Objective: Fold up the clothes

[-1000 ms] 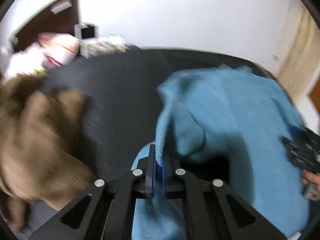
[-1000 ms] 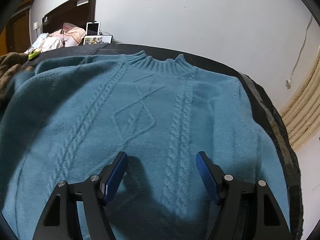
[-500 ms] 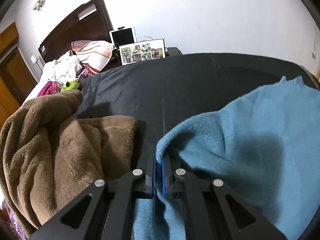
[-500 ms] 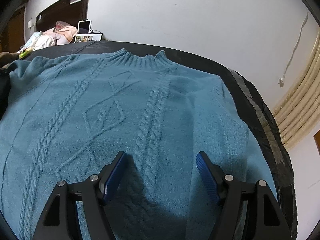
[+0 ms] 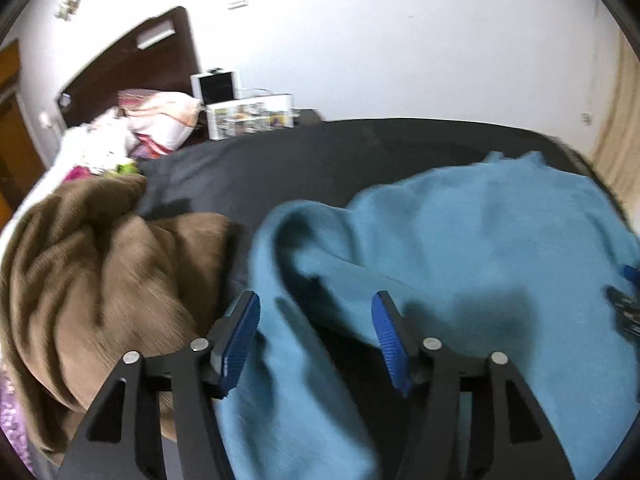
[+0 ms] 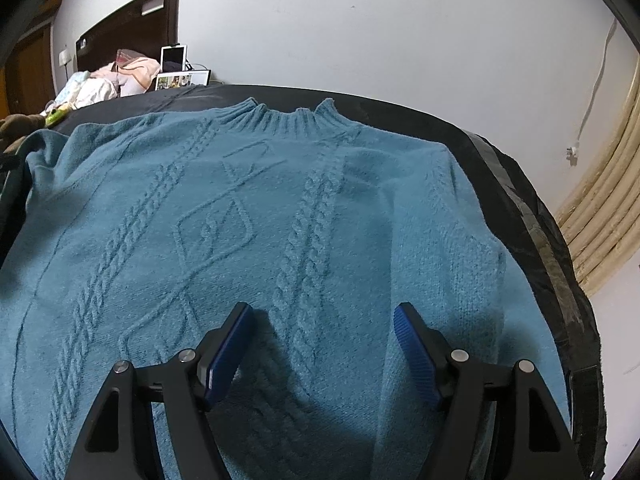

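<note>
We have the blue sweater spread face-up on the dark bed, collar at the far end from our fingers. Both the left gripper and the right gripper hang wide open over it, holding nothing. Between the left fingers a sleeve seems laid inward, though blur obscures it. Most folding remains.
</note>
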Demonstrator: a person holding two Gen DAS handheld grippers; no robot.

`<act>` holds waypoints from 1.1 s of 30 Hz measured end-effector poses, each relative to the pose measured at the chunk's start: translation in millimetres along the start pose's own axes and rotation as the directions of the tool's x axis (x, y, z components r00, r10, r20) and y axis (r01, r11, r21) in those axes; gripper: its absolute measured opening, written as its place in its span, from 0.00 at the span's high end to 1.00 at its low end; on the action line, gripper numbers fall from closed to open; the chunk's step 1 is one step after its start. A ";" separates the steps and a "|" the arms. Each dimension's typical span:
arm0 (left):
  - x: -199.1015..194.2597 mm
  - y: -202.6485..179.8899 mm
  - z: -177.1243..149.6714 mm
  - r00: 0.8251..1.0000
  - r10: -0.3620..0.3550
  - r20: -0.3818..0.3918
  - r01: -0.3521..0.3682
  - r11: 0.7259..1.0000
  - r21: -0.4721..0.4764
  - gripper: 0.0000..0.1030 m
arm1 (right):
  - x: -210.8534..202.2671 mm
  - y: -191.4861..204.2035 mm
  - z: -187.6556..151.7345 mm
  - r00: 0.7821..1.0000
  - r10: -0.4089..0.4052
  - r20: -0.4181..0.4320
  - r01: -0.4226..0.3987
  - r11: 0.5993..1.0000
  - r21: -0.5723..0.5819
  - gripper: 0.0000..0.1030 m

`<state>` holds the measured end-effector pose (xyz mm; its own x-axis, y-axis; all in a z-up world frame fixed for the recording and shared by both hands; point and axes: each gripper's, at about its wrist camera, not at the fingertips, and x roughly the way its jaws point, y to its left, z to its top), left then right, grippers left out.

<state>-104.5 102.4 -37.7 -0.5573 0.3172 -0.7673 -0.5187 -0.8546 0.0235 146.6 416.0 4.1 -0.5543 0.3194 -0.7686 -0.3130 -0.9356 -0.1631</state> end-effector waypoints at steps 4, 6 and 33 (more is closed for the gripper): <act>-9.8 -17.8 -11.5 0.993 -0.112 -0.027 0.112 0.994 -0.004 0.32 | -0.1 1.6 -0.3 1.000 -0.007 0.001 0.007 1.000 -0.004 0.28; -7.0 -27.0 -15.3 0.986 -0.155 -0.054 0.154 0.988 -0.008 0.32 | 0.0 1.9 -0.2 1.000 -0.008 0.001 0.008 1.000 -0.003 0.27; 74.6 -25.8 17.3 0.995 0.039 -0.095 -0.044 0.998 -0.049 0.22 | 15.7 13.6 14.1 0.994 0.100 -0.034 -0.097 0.993 0.074 0.23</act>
<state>-143.9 155.3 -84.5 -0.5133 0.2428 -0.8232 -0.4609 -0.8871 0.0258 122.7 410.4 -1.5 -0.5564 0.2192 -0.8015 -0.3136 -0.9486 -0.0417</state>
